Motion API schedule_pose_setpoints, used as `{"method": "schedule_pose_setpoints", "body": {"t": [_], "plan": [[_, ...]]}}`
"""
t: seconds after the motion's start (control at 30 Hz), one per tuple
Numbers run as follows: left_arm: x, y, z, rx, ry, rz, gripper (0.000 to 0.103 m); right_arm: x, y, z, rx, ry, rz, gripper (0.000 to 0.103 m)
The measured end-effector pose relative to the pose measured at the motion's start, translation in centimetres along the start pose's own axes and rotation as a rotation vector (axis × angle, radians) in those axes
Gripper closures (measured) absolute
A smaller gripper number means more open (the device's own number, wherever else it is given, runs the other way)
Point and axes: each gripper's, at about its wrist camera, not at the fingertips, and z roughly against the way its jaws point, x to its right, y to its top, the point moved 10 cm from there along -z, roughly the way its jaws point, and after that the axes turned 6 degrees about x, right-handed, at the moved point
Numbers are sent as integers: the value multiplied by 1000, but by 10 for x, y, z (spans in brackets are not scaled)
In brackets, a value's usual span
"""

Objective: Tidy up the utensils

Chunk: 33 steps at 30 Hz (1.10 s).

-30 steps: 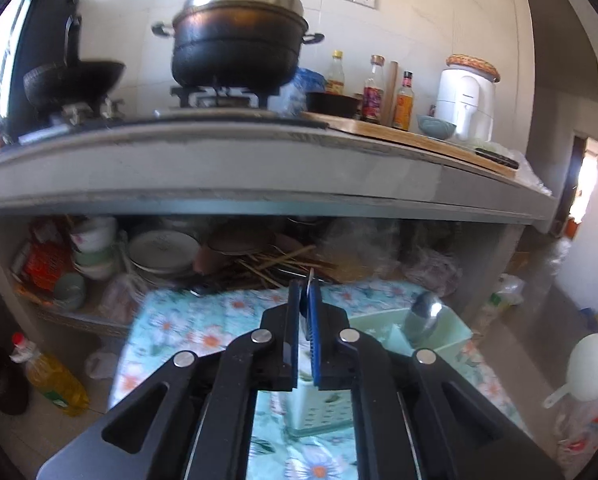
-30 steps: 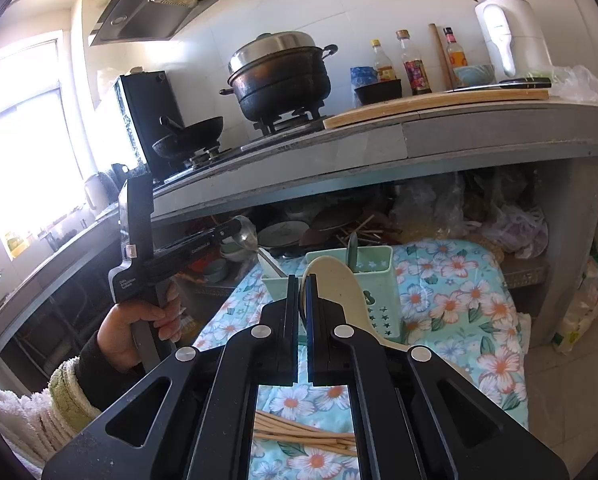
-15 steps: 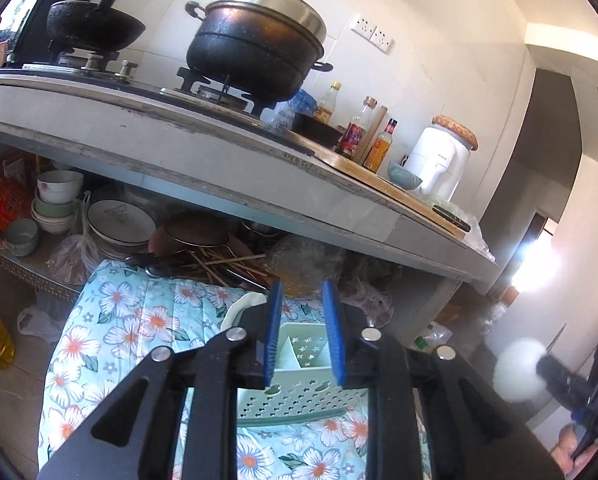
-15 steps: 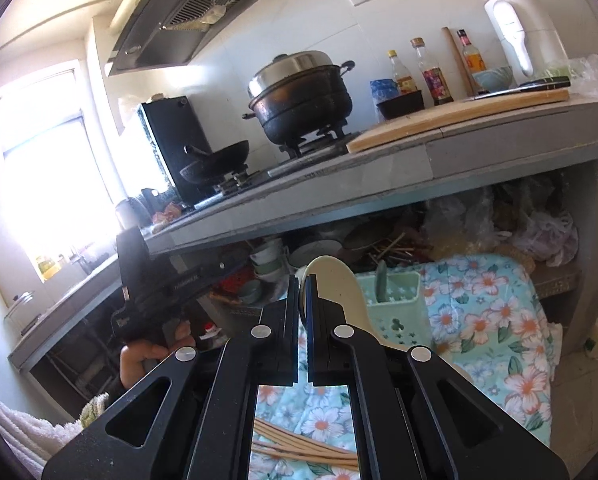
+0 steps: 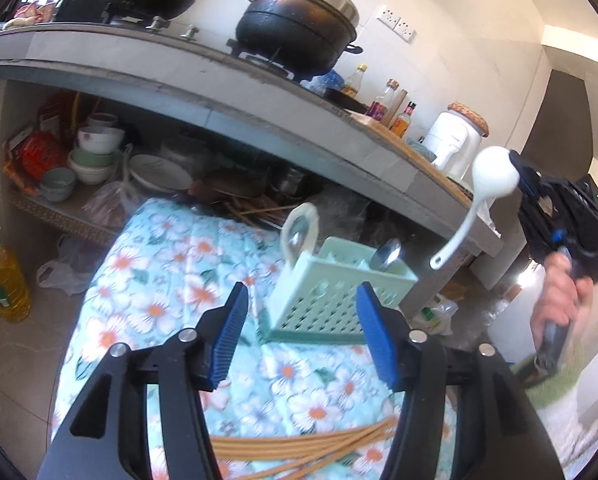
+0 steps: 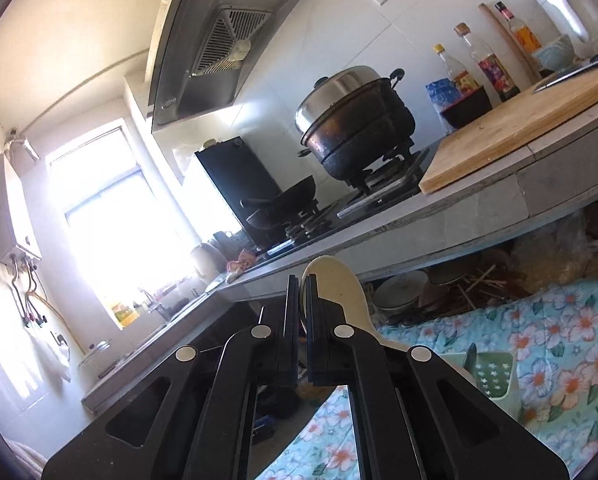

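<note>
My left gripper (image 5: 301, 292) hangs low over the floral cloth (image 5: 159, 280). Its blue-padded jaws are opening and nothing sits between them. Just beyond the pads stands the pale green utensil caddy (image 5: 339, 300), with two metal spoon bowls (image 5: 387, 254) sticking up from it. A bundle of wooden chopsticks (image 5: 307, 448) lies on the cloth under the gripper. To the right, a hand carries my right gripper (image 5: 517, 164), shut on the bowl of a white spoon (image 5: 493, 178) whose handle hangs down. In the right wrist view the right gripper (image 6: 302, 284) clamps that spoon (image 6: 339, 292), and the caddy (image 6: 493, 372) is lower right.
A grey counter edge (image 5: 259, 120) runs above the cloth, bearing a black pot (image 5: 299, 32), a wok, bottles and a cutting board (image 6: 519, 120). Stacked bowls (image 5: 99, 152) and plates fill the shelf beneath. An oil bottle (image 5: 3, 280) stands on the floor at left.
The left jaws went from shut to wide apart, releasing the metal spoon, and the left gripper dropped toward the caddy. The right gripper rose and tilted upward with the white spoon.
</note>
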Motion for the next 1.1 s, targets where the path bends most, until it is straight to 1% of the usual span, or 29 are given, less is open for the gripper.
{"method": "schedule_pose_setpoints", "body": {"t": [0.1, 0.23, 0.37, 0.47, 0.53, 0.57, 0.63, 0.7, 0.77, 0.97, 1.03, 1.1], "plan": [[-11, -9, 13, -1, 22, 1, 44, 14, -2, -9, 13, -8, -9, 102], [-22, -20, 25, -4, 52, -5, 42, 46, -16, -15, 24, -30, -51, 102], [-29, -25, 28, -15, 57, 1, 42, 88, -43, -16, 11, -72, -142, 102], [-29, -25, 27, -20, 46, 11, 42, 108, -67, -9, -18, -114, -189, 101], [-27, -25, 25, -22, 34, 17, 42, 113, -78, -1, -34, -150, -202, 97], [-26, -25, 24, -23, 28, 18, 42, 113, -82, 4, -33, -163, -201, 96], [-22, -28, 20, -32, 14, 17, 42, 113, -82, 15, -21, -191, -199, 91], [-18, -31, 15, -43, 3, 13, 42, 110, -83, 26, -8, -219, -184, 81], [-14, -34, 11, -56, -9, 11, 41, 108, -81, 34, 1, -236, -176, 78], [-1, -42, 0, -86, -36, -7, 38, 106, -86, 64, 19, -282, -166, 77], [3, -44, -3, -96, -39, -21, 38, 104, -89, 73, 13, -295, -161, 77], [9, -48, -6, -106, -44, -36, 37, 102, -96, 80, -1, -309, -150, 74]]}}
